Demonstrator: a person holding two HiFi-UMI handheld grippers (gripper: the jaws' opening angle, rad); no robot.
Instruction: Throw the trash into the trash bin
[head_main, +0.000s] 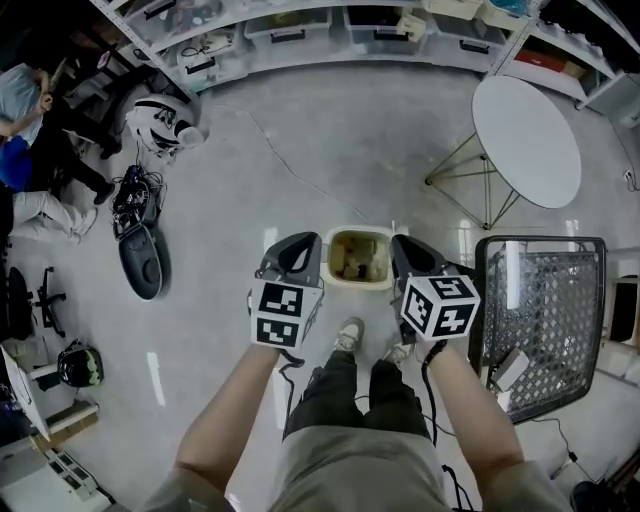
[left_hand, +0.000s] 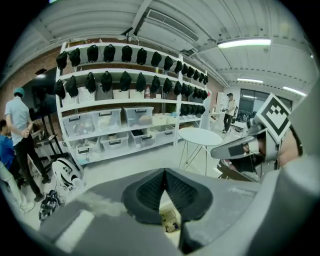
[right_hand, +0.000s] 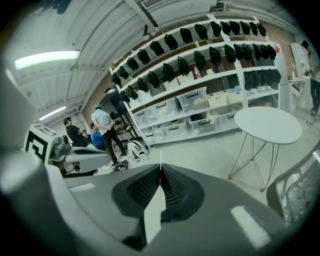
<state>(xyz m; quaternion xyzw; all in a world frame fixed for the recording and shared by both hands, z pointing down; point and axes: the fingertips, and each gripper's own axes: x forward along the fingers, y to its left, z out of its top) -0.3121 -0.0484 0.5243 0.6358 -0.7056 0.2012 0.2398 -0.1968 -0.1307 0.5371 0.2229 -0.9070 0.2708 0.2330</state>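
The left hand-held gripper (head_main: 298, 250) hangs closed and empty just left of the bin (head_main: 359, 233); the bin, on the floor (head_main: 300, 150), already holds some trash (head_main: 356, 262); the right hand-held gripper (head_main: 412, 252), beside its right rim, pinches a paper scrap (right_hand: 153, 215), not yet dropped.

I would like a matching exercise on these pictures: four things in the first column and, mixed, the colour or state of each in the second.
1 trash bin
2 round table
3 right gripper
4 mesh chair

a shut on a thin white sheet
b white, on thin legs
c black
d cream, open at the top

Pairs: 1-d, 2-b, 3-a, 4-c
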